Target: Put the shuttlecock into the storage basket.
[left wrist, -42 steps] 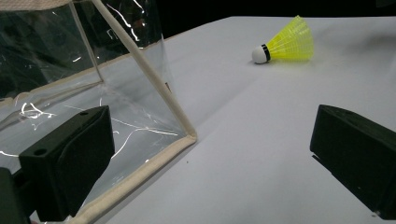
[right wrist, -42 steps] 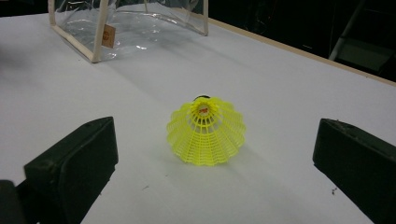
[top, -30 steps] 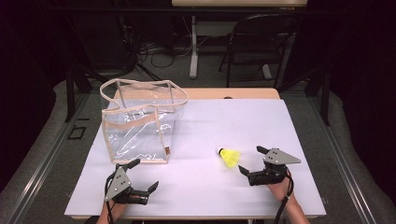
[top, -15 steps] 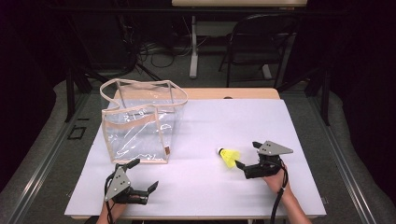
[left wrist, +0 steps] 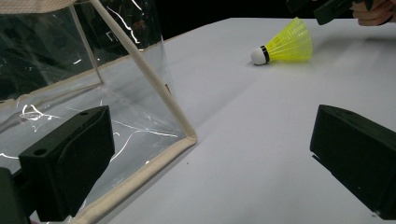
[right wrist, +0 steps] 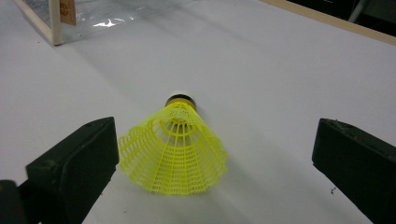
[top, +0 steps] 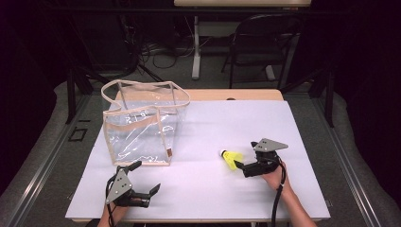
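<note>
While lying on its side on the white table [top: 302,127], yellow shuttlecock [top: 231,158] with white cork pointing toward the clear bag [top: 142,125], skirt toward the right gripper [top: 246,166]. Right gripper jaws spread wide on either side of the skirt, one jaw just beside it, gripping nothing. Left gripper [top: 144,180] near the table's front edge, jaws wide apart and empty, just beside the bag's lower corner.

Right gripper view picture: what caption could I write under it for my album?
Open right gripper closing in on a yellow shuttlecock lying on the white table.
</note>
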A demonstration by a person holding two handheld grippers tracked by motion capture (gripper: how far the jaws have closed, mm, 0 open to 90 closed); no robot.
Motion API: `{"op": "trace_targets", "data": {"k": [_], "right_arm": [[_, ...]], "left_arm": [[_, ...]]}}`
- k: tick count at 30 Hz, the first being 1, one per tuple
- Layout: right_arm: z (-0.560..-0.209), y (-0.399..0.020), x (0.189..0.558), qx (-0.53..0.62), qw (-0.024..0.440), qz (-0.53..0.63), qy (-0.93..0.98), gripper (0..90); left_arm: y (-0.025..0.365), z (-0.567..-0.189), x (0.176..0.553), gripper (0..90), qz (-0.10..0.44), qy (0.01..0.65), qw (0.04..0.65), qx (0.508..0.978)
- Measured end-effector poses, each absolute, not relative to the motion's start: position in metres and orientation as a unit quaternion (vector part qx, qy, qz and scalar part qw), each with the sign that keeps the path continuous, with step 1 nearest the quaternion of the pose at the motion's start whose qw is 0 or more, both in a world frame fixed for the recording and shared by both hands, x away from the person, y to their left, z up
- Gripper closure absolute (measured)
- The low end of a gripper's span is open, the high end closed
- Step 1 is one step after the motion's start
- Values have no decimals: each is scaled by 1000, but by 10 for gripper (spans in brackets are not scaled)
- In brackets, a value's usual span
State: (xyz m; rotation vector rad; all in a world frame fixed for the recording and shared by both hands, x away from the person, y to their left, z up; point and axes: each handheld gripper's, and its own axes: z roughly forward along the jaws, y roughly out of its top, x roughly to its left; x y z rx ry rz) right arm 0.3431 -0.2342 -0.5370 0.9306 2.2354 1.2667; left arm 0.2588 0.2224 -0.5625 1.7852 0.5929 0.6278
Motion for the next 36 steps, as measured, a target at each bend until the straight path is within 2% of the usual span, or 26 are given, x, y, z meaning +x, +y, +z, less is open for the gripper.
{"op": "trace_targets", "data": {"k": [5,7,12,15,17,20,32,36], "right_arm": [[-538,-232,347,330,199,445,808,58],[-539,-232,347,328,196,442,812,114],[-540,-233,348,326,193,437,816,151],[-541,-235,348,323,190,434,819,226],[-541,-235,348,323,190,433,820,244],[-542,-237,348,320,185,428,825,338],[-545,-236,349,305,171,423,836,479],[-545,-237,349,305,170,421,837,493]], "left_arm": [[222,-563,259,0,264,250,548,753],[223,-562,259,0,264,249,548,753],[222,-563,259,0,263,248,549,753],[222,-563,259,0,263,248,549,754],[222,-563,259,0,262,249,550,753],[221,-563,259,0,262,247,550,754],[221,-562,258,0,261,246,549,755],[221,-562,258,0,262,244,548,756]]}}
